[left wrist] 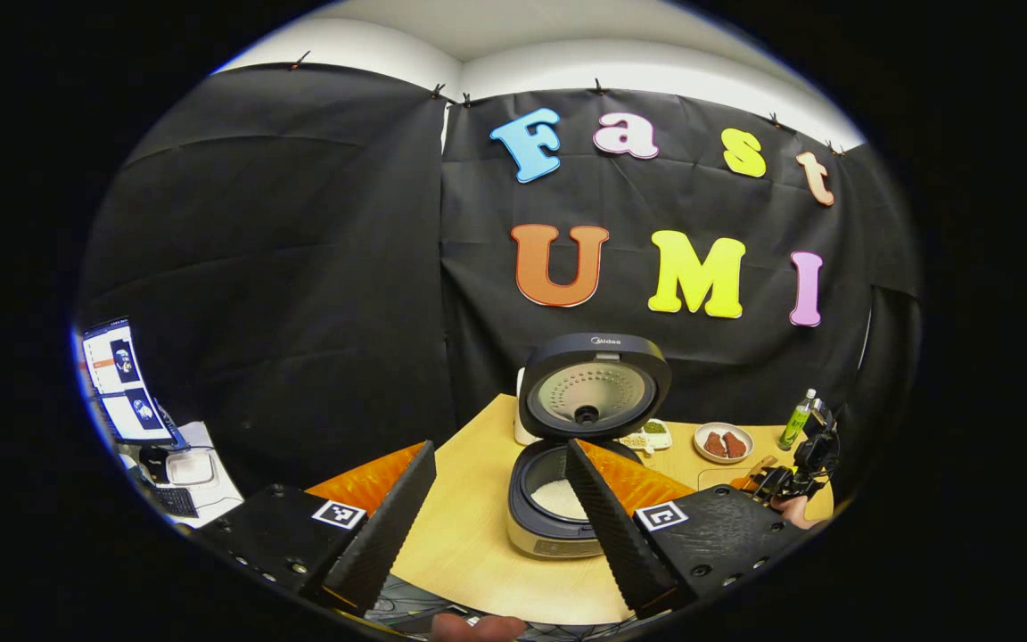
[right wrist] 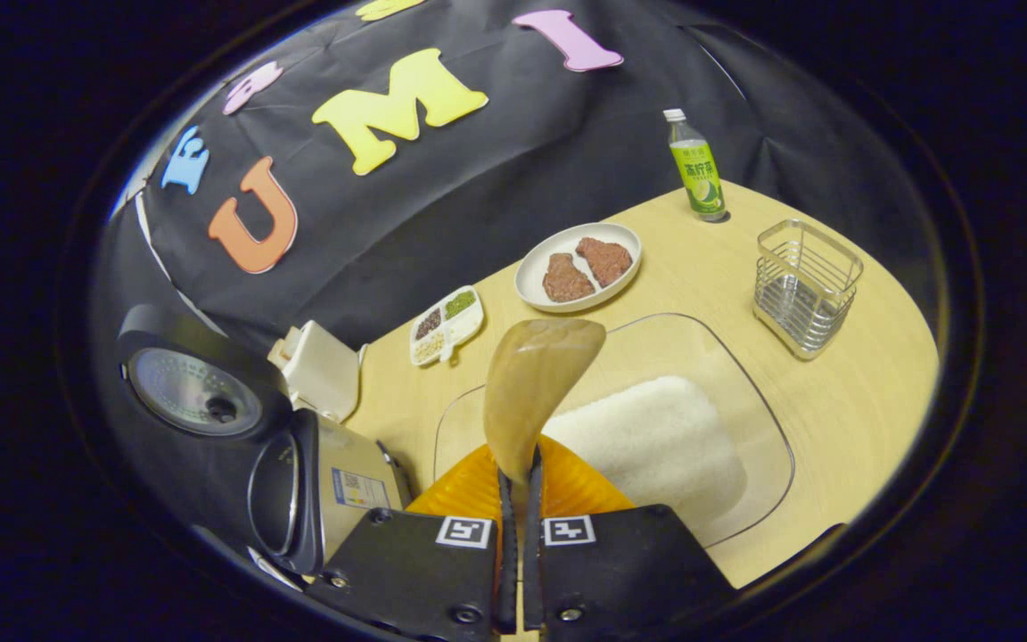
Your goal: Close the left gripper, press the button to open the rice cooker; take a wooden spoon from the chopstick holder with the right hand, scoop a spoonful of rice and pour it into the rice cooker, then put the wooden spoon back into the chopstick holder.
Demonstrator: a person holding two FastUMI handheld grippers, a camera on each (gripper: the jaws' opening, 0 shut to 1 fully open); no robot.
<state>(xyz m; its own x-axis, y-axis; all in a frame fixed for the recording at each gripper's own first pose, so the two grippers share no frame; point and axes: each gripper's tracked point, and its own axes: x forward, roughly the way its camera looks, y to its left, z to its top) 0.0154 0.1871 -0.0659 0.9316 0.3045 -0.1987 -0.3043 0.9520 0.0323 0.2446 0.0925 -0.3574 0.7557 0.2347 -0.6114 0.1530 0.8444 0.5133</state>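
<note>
1. Two grippers: left gripper (left wrist: 500, 508) fingers spread, empty, facing the lid-up rice cooker (left wrist: 567, 499).
2. Right gripper (right wrist: 519, 499) fingers clench the wooden spoon (right wrist: 531, 383) handle above the rice (right wrist: 647, 441).
3. Spoon judged light, stiff, smooth; grip the handle firmly.

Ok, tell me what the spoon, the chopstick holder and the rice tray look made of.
Wooden spoon, held in the right tongs: pale wood with a smooth, slightly glossy bowl. Chopstick holder: shiny metal wire, an open-sided basket. Rice tray: clear glass or plastic, as the tabletop shows through its rim; I cannot tell which.
</note>
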